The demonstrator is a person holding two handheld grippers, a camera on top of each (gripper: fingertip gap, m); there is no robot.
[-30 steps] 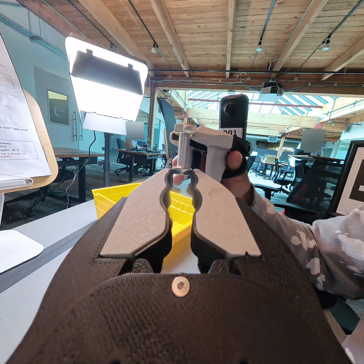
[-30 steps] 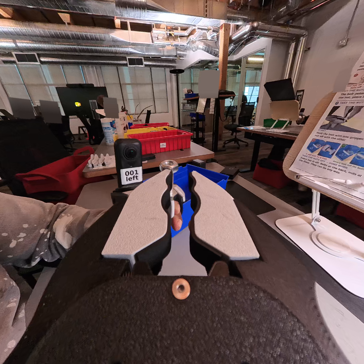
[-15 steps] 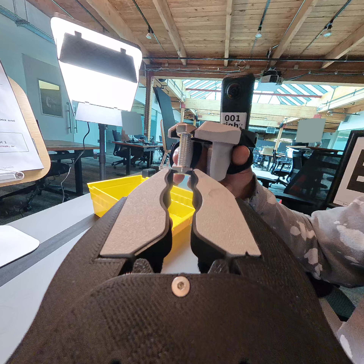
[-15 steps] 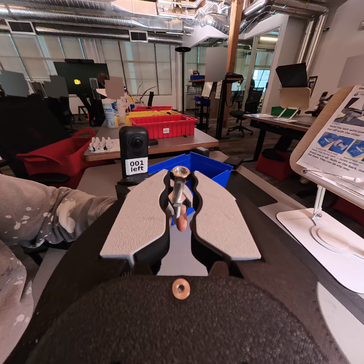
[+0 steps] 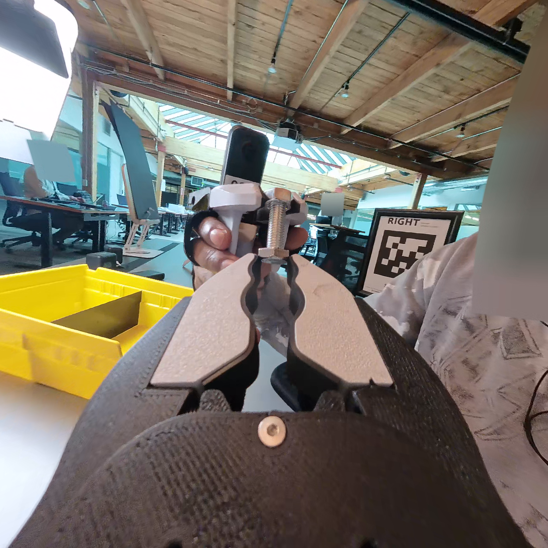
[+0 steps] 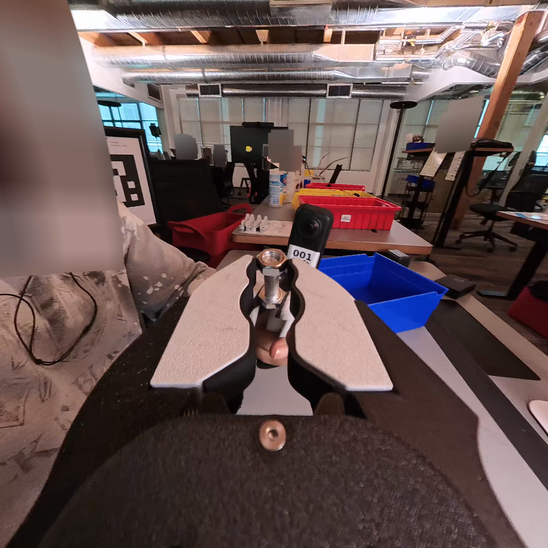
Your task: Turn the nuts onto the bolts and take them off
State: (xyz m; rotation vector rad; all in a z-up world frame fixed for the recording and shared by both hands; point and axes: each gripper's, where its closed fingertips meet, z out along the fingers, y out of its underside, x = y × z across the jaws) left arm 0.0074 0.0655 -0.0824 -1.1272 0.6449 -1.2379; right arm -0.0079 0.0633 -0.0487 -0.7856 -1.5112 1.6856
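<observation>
Right gripper [image 6: 271, 263] has rolled about the bolt [image 6: 271, 286] since half a second ago, jaws clamped on the nut [image 6: 270, 258]. Left gripper [image 5: 272, 258] grips the bolt head, held mid-air. Nut sits at the thread tip, so probably barely engaged.

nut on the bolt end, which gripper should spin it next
Probably right. The right gripper is closed on the nut at the bolt tip; the left gripper clamps the bolt's head.

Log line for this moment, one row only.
left tongs: shut on bolt head | right tongs: shut on nut at bolt's threaded end | bolt: held in air between both | turn direction: unclear
</observation>
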